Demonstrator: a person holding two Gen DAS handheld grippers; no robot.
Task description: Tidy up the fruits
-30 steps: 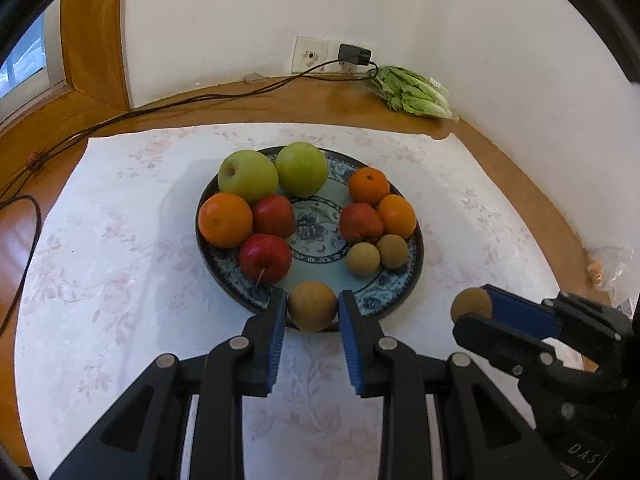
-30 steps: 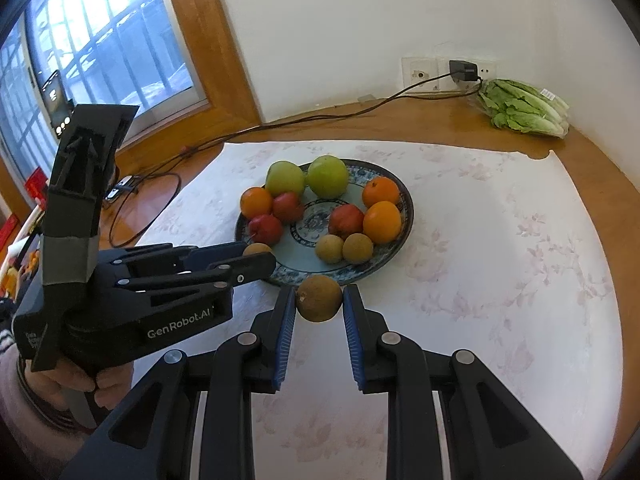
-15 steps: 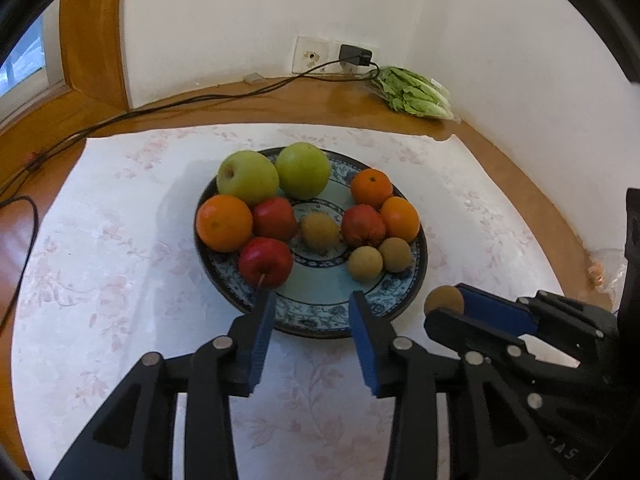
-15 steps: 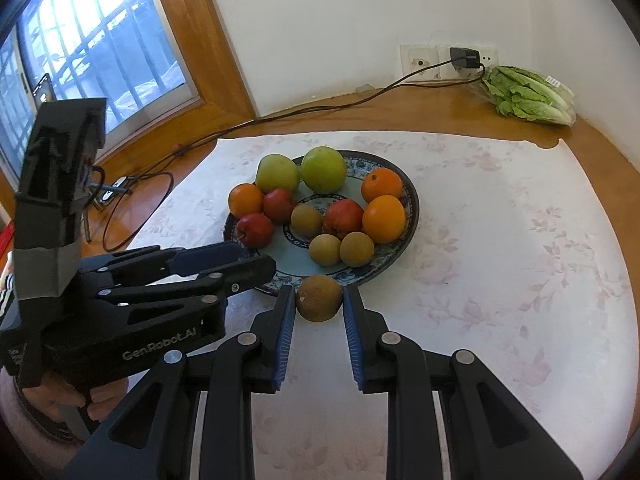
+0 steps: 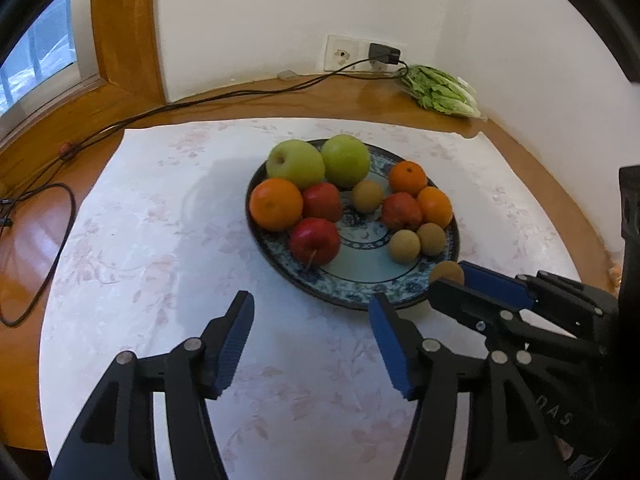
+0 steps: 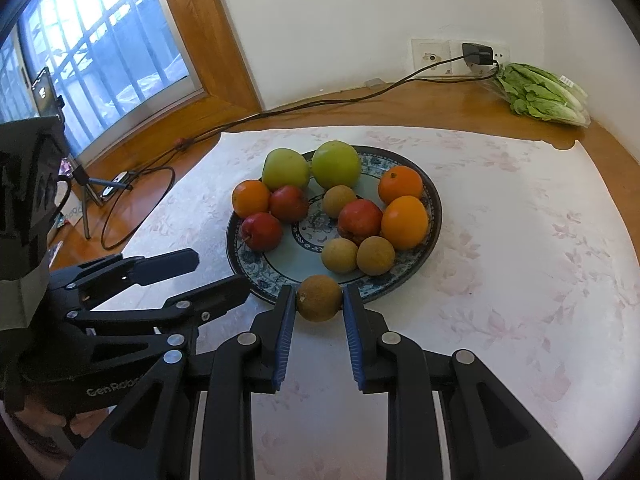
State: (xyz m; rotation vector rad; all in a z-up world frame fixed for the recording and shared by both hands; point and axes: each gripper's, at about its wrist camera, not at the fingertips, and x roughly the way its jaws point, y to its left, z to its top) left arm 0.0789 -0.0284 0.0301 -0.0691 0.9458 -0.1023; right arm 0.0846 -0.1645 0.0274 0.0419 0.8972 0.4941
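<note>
A brown fruit (image 6: 319,298) is clamped between the right gripper (image 6: 316,304) pads at the plate (image 6: 434,216) rim, while the empty left gripper (image 5: 310,326) jaws are being opened.

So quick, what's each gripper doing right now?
Left gripper: jaws opening, nothing between them.
Right gripper: shut on a brown fruit.

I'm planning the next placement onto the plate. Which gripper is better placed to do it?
The right gripper: its jaws are shut on a brown fruit just over the near rim of the patterned plate. The left gripper has nothing between its opening jaws.
</note>
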